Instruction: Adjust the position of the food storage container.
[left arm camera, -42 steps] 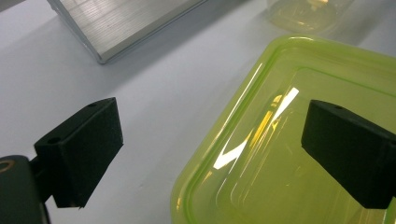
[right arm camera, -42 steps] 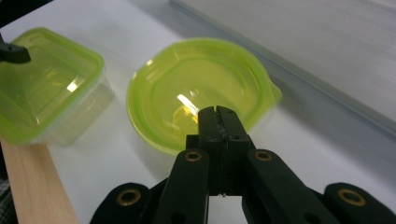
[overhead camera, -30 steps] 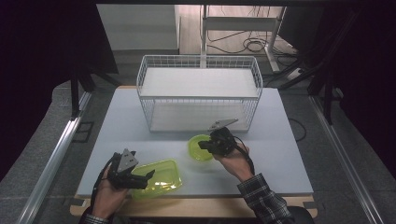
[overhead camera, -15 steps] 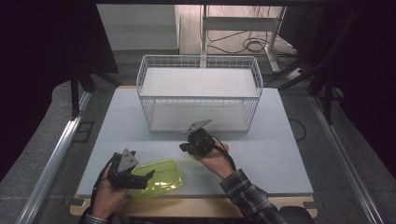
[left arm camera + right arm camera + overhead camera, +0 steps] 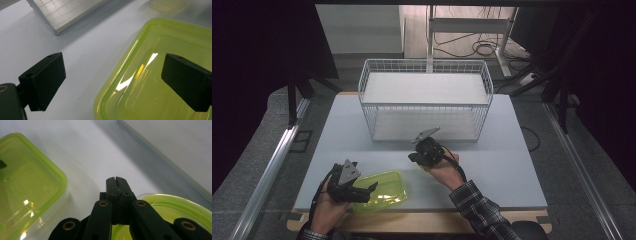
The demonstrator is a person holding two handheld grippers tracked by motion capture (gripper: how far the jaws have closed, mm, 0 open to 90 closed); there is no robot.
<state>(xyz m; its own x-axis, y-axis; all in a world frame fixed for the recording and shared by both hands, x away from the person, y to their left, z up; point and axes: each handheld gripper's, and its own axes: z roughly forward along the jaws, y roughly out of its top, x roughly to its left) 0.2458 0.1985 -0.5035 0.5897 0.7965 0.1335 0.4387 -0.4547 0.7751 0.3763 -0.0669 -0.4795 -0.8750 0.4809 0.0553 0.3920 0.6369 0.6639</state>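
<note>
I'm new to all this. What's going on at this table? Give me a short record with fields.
Setting: grey table with a white wire basket at the back
Left hand-held gripper: jaws open, one on each side of the rim of a rectangular yellow-green container
Right hand-held gripper: jaws shut on the rim of a round yellow-green piece, a lid or a bowl, hard to tell
Gap: the round piece is apart from the container

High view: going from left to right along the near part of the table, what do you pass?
Left gripper → square translucent yellow-green plastic container → right gripper, shut on a round yellow-green plastic lid → bare grey tabletop.
</note>
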